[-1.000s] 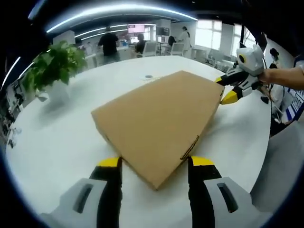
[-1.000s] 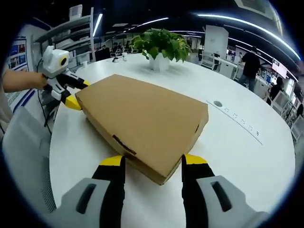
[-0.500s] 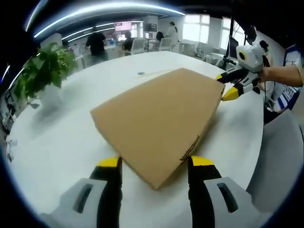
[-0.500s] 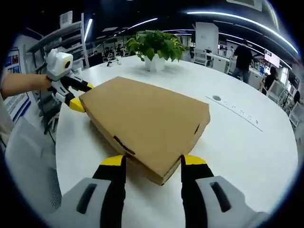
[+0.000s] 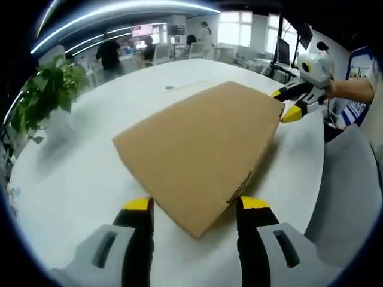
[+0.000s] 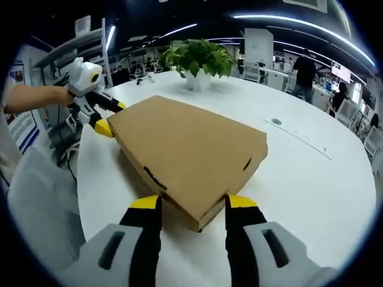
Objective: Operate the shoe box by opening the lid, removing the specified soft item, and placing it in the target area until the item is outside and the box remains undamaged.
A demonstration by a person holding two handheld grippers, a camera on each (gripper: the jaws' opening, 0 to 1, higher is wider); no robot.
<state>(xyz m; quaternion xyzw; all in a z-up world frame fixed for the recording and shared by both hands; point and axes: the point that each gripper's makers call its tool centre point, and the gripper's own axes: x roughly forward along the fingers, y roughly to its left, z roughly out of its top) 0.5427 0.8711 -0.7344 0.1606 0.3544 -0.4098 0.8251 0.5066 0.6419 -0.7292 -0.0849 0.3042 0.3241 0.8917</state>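
A flat brown cardboard shoe box (image 5: pixel 197 149) lies lid down and closed on the round white table (image 5: pixel 78 173). My left gripper (image 5: pixel 194 204) is open, its yellow-tipped jaws straddling the box's near corner. At the opposite corner the right gripper (image 5: pixel 287 103) straddles the box the same way, held by a hand (image 5: pixel 350 88). In the right gripper view the box (image 6: pixel 191 149) points one corner between the open jaws of my right gripper (image 6: pixel 192 202). The left gripper (image 6: pixel 111 118) sits at the far left corner. What is inside the box is hidden.
A potted green plant (image 5: pixel 45 95) (image 6: pixel 197 57) stands on the table behind the box. A small round port (image 6: pixel 276 121) is set in the tabletop. Grey chairs (image 5: pixel 347 191) (image 6: pixel 36 203) stand at the table's edge. People (image 5: pixel 108 54) stand far back in the office.
Both views have shifted slightly with the hands. The box corners stay between the jaws, and the jaw gaps look the same.
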